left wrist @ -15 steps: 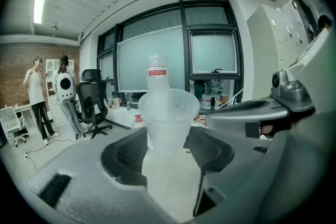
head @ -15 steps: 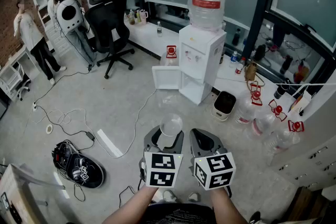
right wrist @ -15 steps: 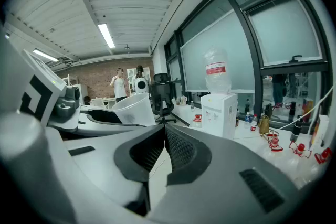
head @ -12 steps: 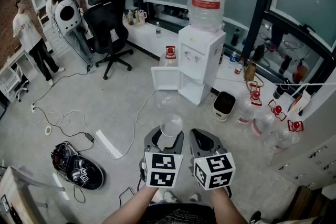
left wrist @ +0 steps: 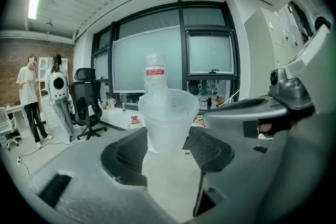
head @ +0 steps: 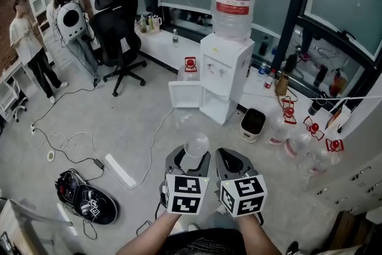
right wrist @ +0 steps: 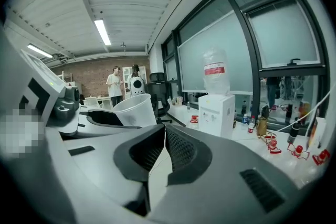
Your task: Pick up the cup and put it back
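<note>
While the head view shows the cup (head: 196, 143) upright between the left gripper's (head: 192, 156) fingertips, I'd keep it level. From the left gripper view, both pads (left wrist: 131, 152) pinch its lower wall; squeeze lightly, as it looks like thin plastic. From the right gripper view, the right gripper's (right wrist: 164, 152) fingers sit pressed together, empty, with the cup to their left.

Head cam high, steeply down, cams on L tool (head: 192, 155), R tool (head: 231, 155) low, fwd, share water dispenser (head: 222, 71)

Left gripper (left wrist: 167, 148) gripping cup (left wrist: 168, 115), right gripper (right wrist: 164, 135) closed
</note>
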Demonstrator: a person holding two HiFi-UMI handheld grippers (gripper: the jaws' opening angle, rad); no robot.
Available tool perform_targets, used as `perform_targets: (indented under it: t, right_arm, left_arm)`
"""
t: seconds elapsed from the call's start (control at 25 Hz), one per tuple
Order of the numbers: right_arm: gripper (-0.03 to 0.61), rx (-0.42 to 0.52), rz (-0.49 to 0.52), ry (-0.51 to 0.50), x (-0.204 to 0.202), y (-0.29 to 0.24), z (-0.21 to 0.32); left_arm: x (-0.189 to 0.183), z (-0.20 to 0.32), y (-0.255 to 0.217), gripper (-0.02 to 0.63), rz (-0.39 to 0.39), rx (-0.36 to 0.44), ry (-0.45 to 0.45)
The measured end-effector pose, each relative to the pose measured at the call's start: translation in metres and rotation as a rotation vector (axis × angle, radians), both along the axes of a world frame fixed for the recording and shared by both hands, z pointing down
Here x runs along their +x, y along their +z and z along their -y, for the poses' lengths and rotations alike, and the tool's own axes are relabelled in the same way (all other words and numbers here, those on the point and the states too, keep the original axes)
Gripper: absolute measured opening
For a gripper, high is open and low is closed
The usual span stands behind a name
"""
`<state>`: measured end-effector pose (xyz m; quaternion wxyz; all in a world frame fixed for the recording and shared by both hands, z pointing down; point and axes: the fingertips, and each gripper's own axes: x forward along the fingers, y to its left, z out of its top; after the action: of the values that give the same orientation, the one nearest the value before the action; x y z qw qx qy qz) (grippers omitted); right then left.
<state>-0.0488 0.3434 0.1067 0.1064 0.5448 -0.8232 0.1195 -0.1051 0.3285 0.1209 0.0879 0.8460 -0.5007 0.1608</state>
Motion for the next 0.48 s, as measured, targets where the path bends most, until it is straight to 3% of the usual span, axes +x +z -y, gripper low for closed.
perform_targets:
  t: [0.48]
  right_arm:
    - [0.021, -0.039, 0.035, -0.017, 0.023, 0.026, 0.105]
  left_arm:
    - [0.019, 0.103, 0.02, 0.25, 0.024, -0.024, -0.022]
